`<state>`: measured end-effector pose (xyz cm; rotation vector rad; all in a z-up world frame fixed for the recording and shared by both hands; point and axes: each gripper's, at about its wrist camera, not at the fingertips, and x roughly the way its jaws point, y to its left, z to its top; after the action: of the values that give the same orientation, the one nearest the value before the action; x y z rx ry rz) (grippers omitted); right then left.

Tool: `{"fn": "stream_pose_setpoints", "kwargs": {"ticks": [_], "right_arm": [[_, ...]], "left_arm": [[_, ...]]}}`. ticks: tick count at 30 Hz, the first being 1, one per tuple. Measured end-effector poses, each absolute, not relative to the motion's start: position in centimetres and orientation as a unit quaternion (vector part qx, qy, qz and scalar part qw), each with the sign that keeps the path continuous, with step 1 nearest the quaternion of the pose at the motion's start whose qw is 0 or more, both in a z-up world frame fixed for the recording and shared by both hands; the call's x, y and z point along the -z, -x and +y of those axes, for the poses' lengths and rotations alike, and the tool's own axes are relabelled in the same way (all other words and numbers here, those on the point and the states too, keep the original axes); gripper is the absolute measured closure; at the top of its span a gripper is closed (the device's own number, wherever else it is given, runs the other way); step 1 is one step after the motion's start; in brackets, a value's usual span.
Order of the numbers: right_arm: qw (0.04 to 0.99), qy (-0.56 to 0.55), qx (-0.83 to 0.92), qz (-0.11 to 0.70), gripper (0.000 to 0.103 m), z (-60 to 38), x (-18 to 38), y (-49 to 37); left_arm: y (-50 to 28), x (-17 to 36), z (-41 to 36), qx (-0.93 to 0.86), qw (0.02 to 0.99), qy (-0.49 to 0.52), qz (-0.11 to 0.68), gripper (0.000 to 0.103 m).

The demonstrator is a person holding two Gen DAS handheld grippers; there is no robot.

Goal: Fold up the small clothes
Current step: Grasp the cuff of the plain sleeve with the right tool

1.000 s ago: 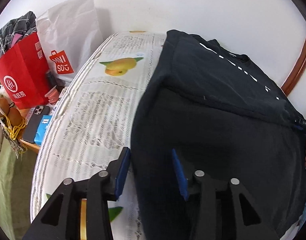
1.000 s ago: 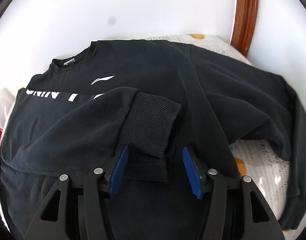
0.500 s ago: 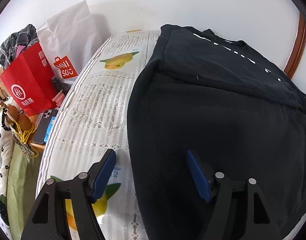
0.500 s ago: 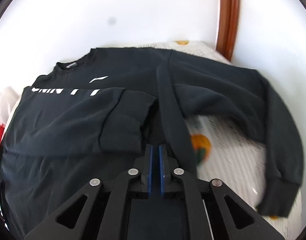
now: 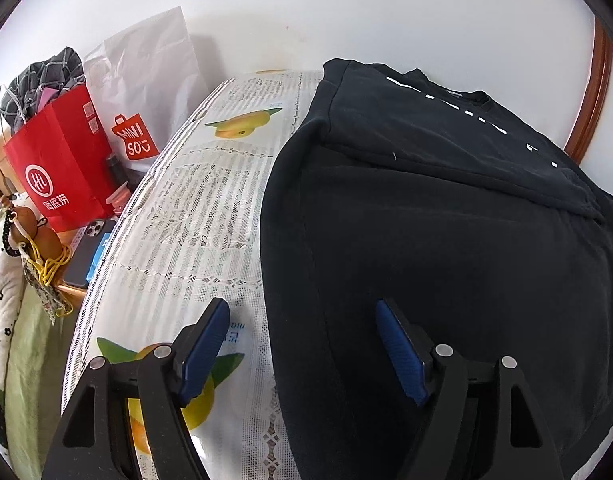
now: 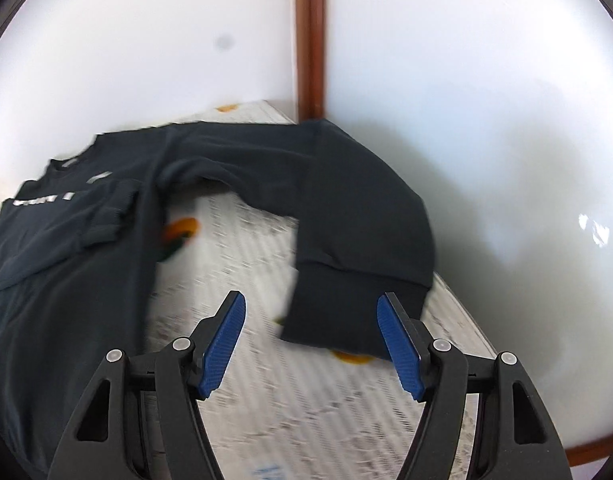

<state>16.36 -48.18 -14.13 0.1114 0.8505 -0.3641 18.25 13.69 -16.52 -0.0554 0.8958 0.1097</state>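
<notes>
White walls back a table covered by a fruit-printed cloth (image 5: 194,220), with a red bag (image 5: 58,164) and a white bag (image 5: 154,80) at the upper left of the left view. Across the cloth lies a black sweatshirt (image 5: 446,240), one sleeve folded over its chest. At the bottom of each view, the left gripper (image 5: 302,344) and right gripper (image 6: 310,340) stand spread wide, holding nothing; the other sleeve's cuff (image 6: 346,308) lies between the right one's fingers.

Beside the fruit-printed lace tablecloth (image 5: 194,216): red paper bag (image 5: 58,168), white Miniso bag (image 5: 146,92), phone (image 5: 88,252) on blue box (image 5: 99,256), beaded charm (image 5: 30,236), brown wooden trim (image 6: 311,40).
</notes>
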Motion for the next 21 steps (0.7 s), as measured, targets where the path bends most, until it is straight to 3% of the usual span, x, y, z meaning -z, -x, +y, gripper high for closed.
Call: {"fn": "stream_pose_setpoints", "kwargs": {"ticks": [8,13,21], "right_arm": [[0.879,-0.041,0.174,0.441,0.035,-47.8,17.6,-18.9],[0.877,-0.049,0.176,0.443,0.031,-48.2,17.8,-19.8],[0.876,-0.047,0.184,0.443,0.033,-48.0,17.9,-20.1]], "left_arm": [[-18.4,16.6,13.8,-0.059,0.898,0.028,0.436,0.022],[-18.4,16.7,13.9,-0.062,0.897,0.030,0.437,0.019],[-18.4,16.7,13.9,-0.060,0.897,0.033,0.437,0.018]]}}
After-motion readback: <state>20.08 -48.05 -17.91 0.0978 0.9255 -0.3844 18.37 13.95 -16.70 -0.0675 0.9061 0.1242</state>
